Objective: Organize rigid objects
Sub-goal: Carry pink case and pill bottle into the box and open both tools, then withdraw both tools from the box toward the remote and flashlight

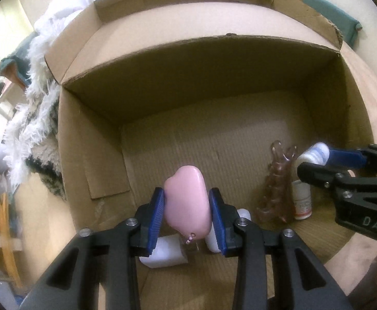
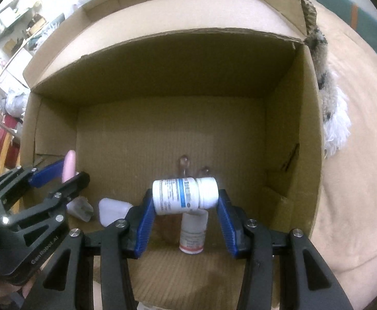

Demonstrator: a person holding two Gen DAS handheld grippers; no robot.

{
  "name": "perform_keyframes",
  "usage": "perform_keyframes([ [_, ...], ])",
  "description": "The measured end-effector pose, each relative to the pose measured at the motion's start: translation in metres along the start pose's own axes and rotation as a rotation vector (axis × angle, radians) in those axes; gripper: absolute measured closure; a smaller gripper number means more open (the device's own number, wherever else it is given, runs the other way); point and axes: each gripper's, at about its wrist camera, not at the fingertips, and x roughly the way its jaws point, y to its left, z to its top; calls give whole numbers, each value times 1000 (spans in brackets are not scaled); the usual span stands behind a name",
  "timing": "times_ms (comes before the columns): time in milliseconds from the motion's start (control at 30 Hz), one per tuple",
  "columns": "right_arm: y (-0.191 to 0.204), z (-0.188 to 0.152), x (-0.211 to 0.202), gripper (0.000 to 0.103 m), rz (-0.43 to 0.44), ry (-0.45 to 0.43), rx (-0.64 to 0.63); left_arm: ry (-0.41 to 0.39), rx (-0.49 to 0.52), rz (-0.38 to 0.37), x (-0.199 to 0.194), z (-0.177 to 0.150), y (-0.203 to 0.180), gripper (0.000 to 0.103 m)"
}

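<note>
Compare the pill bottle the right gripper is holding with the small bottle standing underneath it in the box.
The held pill bottle lies sideways between the right gripper pads, off the floor; the small bottle stands upright on the cardboard box floor. The held pill bottle carries a blue-banded label; the small bottle shows a reddish band at its base. The held one looks wider. Both are white.

Both grippers [image 1: 187, 214] [image 2: 185, 211] are black plastic with silver screws, ribbed blue pads [image 1: 156, 217] and white lettering.
</note>
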Motion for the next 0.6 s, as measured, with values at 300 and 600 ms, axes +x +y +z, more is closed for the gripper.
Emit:
perform_keyframes([
  [300, -7, 6, -21, 44, 34, -81, 13, 8, -18, -11, 3, 4, 11, 71],
  [600, -19, 14, -49, 19, 85, -172, 71, -104, -82, -1, -23, 14, 22, 33],
])
